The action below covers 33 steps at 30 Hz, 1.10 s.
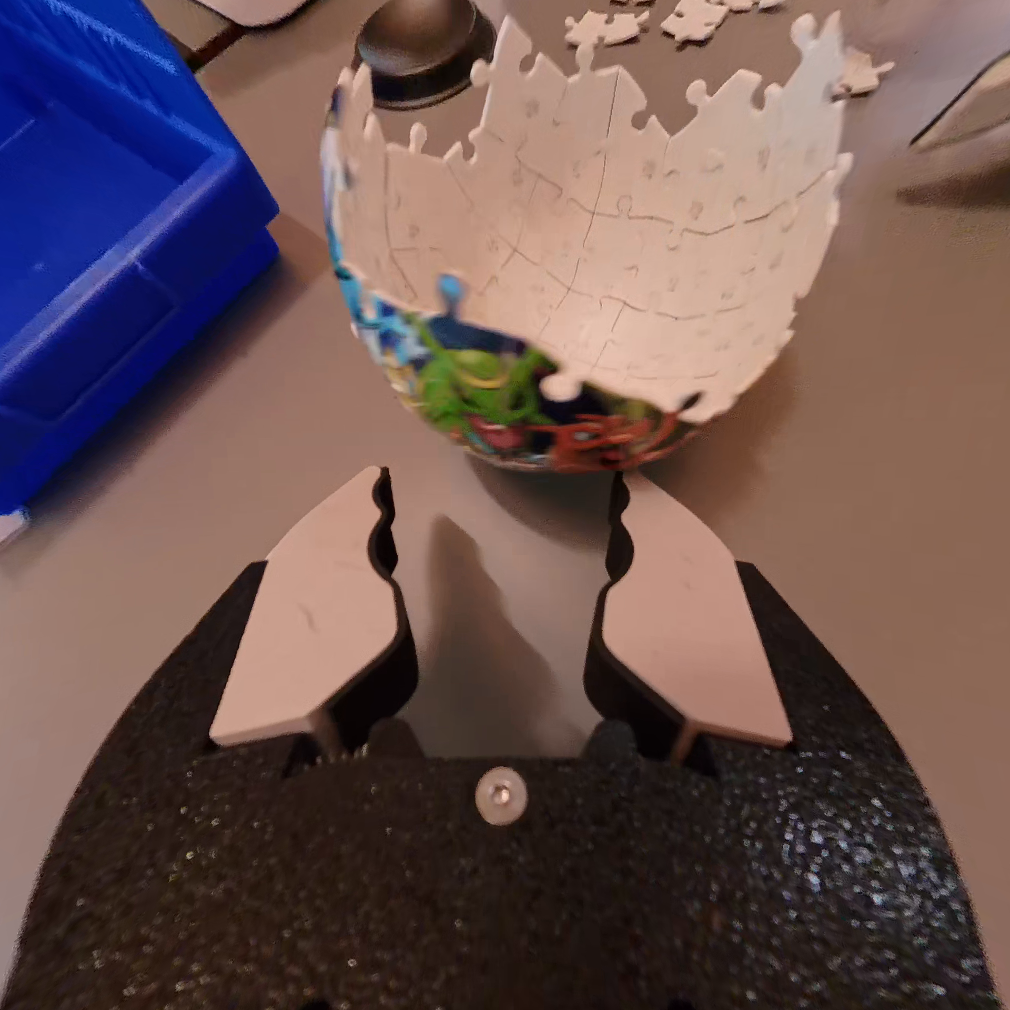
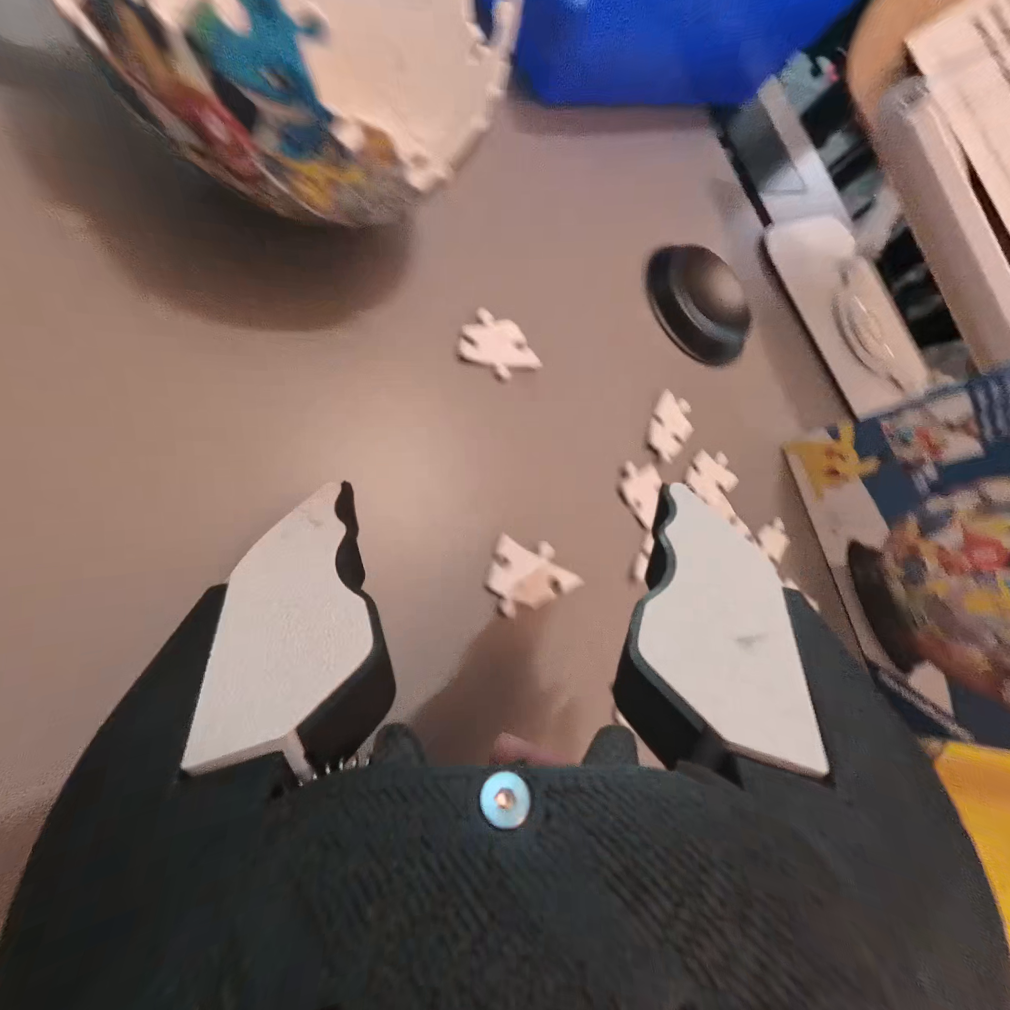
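Note:
A half-built ball puzzle shell [image 1: 590, 262], white inside and brightly printed outside, rests open side up on the brown table. My left gripper [image 1: 503, 478] is open and empty, its tips just short of the shell's near base. In the right wrist view the shell [image 2: 284, 109] lies at the top left. My right gripper [image 2: 505, 492] is open and empty above the table, with a loose white puzzle piece [image 2: 527, 574] lying between its fingers below. Several more loose pieces [image 2: 672, 470] lie by its right finger, and one [image 2: 494, 344] lies farther ahead.
A blue plastic bin [image 1: 109, 229] stands left of the shell; it also shows in the right wrist view [image 2: 645, 49]. A black round stand [image 1: 421, 49] sits behind the shell and also shows in the right wrist view [image 2: 699, 306]. A printed puzzle box [image 2: 929, 524] and white boxes [image 2: 831, 306] line the right edge.

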Motion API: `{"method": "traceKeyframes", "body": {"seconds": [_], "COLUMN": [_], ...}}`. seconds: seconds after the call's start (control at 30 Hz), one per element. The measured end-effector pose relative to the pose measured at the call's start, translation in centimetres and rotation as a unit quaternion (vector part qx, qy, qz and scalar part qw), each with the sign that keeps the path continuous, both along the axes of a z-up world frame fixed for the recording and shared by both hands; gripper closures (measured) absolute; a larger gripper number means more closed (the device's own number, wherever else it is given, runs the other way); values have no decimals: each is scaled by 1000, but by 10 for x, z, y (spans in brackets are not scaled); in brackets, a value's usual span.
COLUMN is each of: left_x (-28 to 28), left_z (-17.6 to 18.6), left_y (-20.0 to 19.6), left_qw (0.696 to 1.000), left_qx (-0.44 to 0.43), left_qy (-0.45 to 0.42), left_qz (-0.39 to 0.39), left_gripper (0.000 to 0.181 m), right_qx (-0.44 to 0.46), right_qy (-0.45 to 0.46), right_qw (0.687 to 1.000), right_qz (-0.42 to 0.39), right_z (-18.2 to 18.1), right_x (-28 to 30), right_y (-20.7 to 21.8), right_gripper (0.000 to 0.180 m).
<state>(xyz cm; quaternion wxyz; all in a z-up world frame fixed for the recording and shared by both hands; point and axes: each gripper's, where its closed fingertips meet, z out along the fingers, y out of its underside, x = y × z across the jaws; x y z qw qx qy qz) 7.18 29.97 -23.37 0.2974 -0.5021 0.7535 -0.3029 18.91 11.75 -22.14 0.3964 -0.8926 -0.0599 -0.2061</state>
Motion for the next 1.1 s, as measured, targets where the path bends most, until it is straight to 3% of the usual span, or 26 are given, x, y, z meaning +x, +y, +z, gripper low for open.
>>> {"method": "traceKeyframes", "body": {"seconds": [0.13,0.27,0.93,1.1], "left_x": [8,19,27,27], "left_z": [2,2,4,7], "left_y": [-8,-8,-7,-7], "left_qw": [1000,1000,999,999], "left_qx": [-2,4,18,23], "left_qy": [-13,-22,-25,-29], "left_qz": [-4,10,38,38], "left_gripper": [103,102,99,98], "right_qx": [18,26,-33,-28], "right_qy": [45,77,135,173], "right_qw": [998,996,990,984], "right_qz": [-33,-31,15,27], "right_z": [-3,-13,-32,-35], "right_x": [31,36,31,23], "right_y": [-45,-63,-26,-24], "right_gripper": [78,95,120,143]}}
